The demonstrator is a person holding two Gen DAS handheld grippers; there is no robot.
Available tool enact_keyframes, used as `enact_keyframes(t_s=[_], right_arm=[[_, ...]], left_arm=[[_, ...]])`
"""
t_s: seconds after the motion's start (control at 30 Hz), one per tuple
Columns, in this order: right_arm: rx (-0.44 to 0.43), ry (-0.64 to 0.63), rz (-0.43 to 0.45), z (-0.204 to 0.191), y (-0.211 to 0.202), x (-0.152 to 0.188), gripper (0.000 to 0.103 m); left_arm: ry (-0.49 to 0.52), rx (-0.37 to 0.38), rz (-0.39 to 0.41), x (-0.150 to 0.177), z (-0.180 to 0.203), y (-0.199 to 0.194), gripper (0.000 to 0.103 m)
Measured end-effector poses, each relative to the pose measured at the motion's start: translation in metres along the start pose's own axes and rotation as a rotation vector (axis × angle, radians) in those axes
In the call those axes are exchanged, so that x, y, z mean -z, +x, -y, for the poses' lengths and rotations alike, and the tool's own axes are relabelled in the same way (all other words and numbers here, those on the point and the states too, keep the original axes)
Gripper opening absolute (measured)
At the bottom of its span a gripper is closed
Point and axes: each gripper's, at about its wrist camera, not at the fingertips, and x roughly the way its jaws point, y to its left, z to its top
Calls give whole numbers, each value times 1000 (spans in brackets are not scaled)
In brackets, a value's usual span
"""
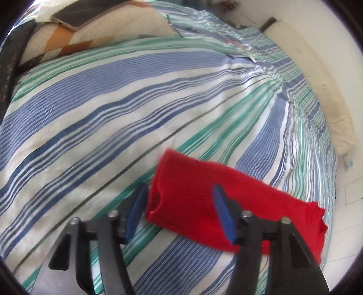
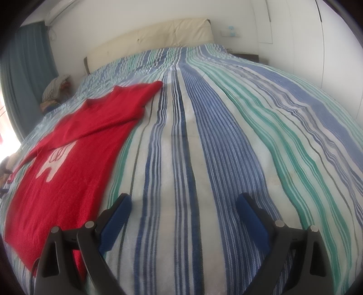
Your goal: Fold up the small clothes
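A small red knit sweater (image 1: 195,192) lies on the striped bedspread (image 1: 113,109). In the left wrist view it is a folded band, one end lying between the jaws. My left gripper (image 1: 180,202) is open just above that end, its blue pads (image 1: 223,215) on either side of the cloth. In the right wrist view the red sweater (image 2: 74,145) lies flat at the left with a white animal motif (image 2: 54,163) showing and one sleeve folded across. My right gripper (image 2: 183,204) is open and empty over bare bedspread (image 2: 204,136), to the right of the sweater.
A cream headboard (image 2: 154,38) stands at the far end of the bed. A patterned pillow (image 1: 95,31) with a dark flat device (image 1: 84,13) on it lies at the top left. A blue curtain (image 2: 25,63) hangs left. White walls flank the bed.
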Motion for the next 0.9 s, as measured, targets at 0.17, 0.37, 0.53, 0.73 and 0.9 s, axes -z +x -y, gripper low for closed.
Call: enact_keyframes(t_s=[0.17, 0.37, 0.53, 0.73, 0.9], right_arm=[[4, -4, -1, 0, 0, 0, 94], [9, -11, -10, -2, 0, 0, 95], [20, -22, -16, -3, 0, 0, 96], [16, -19, -14, -1, -2, 1, 96], [15, -19, -14, -2, -1, 1, 96]], left_arm=[[119, -30, 72, -5, 42, -30, 3], [483, 154, 181, 27, 199, -116, 3], [753, 308, 160, 94, 330, -137, 3], [972, 432, 11, 189, 414, -105, 9], [974, 402, -43, 215, 409, -77, 88]])
